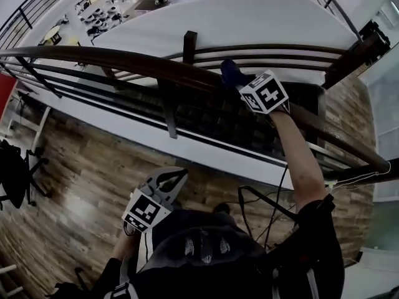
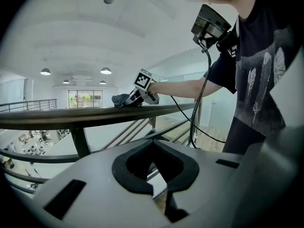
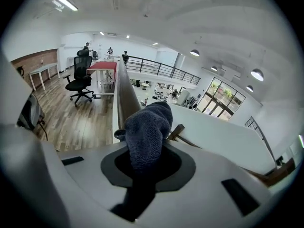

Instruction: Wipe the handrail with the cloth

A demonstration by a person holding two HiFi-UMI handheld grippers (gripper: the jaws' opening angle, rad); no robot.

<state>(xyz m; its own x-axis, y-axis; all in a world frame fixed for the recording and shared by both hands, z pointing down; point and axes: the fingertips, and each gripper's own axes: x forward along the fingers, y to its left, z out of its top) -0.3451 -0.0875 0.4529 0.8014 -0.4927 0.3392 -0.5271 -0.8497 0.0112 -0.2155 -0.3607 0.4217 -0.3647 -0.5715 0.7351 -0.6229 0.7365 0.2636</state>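
The dark brown handrail curves from the left edge toward the right post. A dark blue cloth rests on top of it, with my right gripper shut on it and pressing it to the rail. In the right gripper view the cloth bulges out of the jaws over the rail. My left gripper hangs low near the person's body, away from the rail, shut and holding nothing. The left gripper view shows its closed tips, the rail and the cloth held by the right gripper.
Thin lower rails and dark posts run under the handrail, with an open atrium beyond. A black office chair stands on the wood floor at the left. A cable hangs from the right arm. A red table stands farther along.
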